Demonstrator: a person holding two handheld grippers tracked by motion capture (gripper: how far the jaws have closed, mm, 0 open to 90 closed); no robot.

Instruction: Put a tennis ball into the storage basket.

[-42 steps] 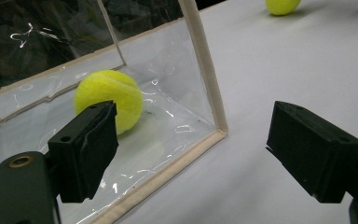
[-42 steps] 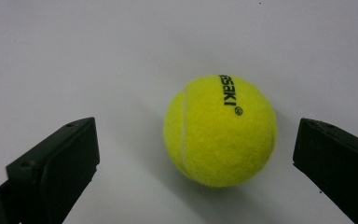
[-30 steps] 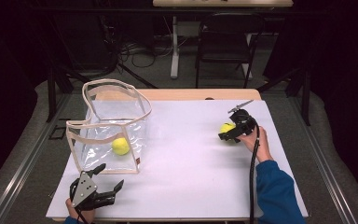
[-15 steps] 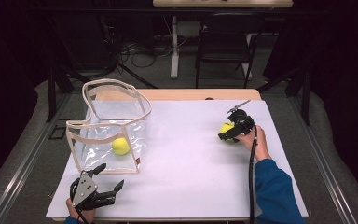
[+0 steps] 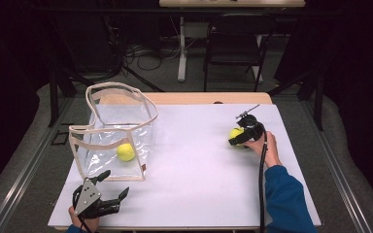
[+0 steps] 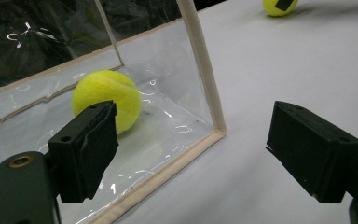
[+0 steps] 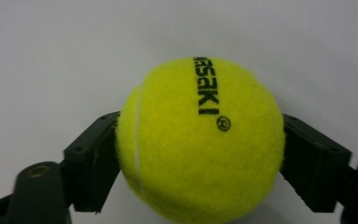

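White surface (image 5: 199, 184): a rectangular top covered by a pale sheet, with a strip of bare wood along its far edge at 12 o'clock. It carries every item listed below.

Clear bag (image 5: 114, 131): a transparent, box-shaped tote with cream edging and looped handles. It stands upright and open-topped in the 9 o'clock part of the surface. In the left gripper view its near corner seam (image 6: 205, 79) rises between the two jaws.

Left claw (image 5: 108, 193): held low at 7 o'clock, just in front of the bag's near wall and apart from it. Its jaws stand wide, with nothing between the pads, and they point toward the bag.

Right claw (image 5: 237, 137): at 3 o'clock, well apart from the bag, with a blue sleeve (image 5: 286, 204) trailing back to 5 o'clock. Its jaws have just been closing. In the right gripper view both pads press the sides of a tennis ball, so this claw holds the ball.

Held tennis ball (image 7: 200, 140): yellow-green, with black lettering on its upper face. It sits on or just above the sheet at 3 o'clock; which of the two cannot be told.

Second tennis ball (image 5: 125, 152): same colour, resting on the bag's floor near the front wall at 9 o'clock, untouched by either claw.
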